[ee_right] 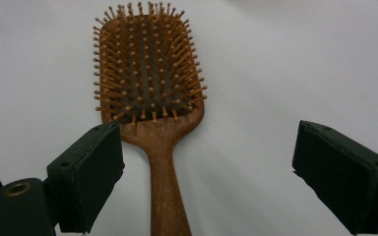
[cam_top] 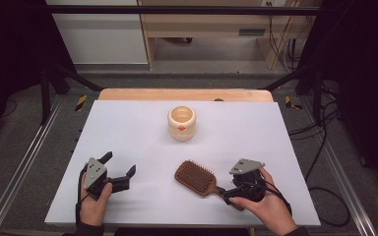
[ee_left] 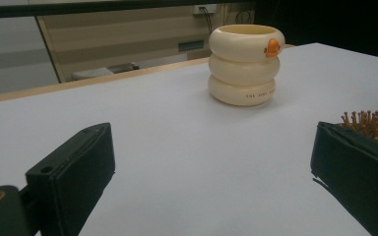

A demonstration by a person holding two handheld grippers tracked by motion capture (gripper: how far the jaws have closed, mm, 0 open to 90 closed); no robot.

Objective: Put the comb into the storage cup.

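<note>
A wooden paddle hairbrush (cam_top: 194,178) lies bristles up on the white table top (cam_top: 128,123), its handle pointing toward the person. My right gripper (cam_top: 229,192) stands open over that handle. In the right gripper view the hairbrush (ee_right: 147,73) runs up between the jaws of the right gripper (ee_right: 209,147), and neither pad touches the handle. A cream ringed cup (cam_top: 181,123) with an orange mark stands farther back at the table's middle. My left gripper (cam_top: 119,163) rests at the near left, open, with nothing between its jaws. The left gripper view shows the left gripper (ee_left: 211,162) facing the cup (ee_left: 246,64).
The white top rests on a wooden table whose far edge (cam_top: 184,94) shows behind the cup. Metal rails (cam_top: 24,162) run along both sides, cables (cam_top: 320,142) lie on the floor at the right, and a wooden cabinet (cam_top: 202,24) stands beyond.
</note>
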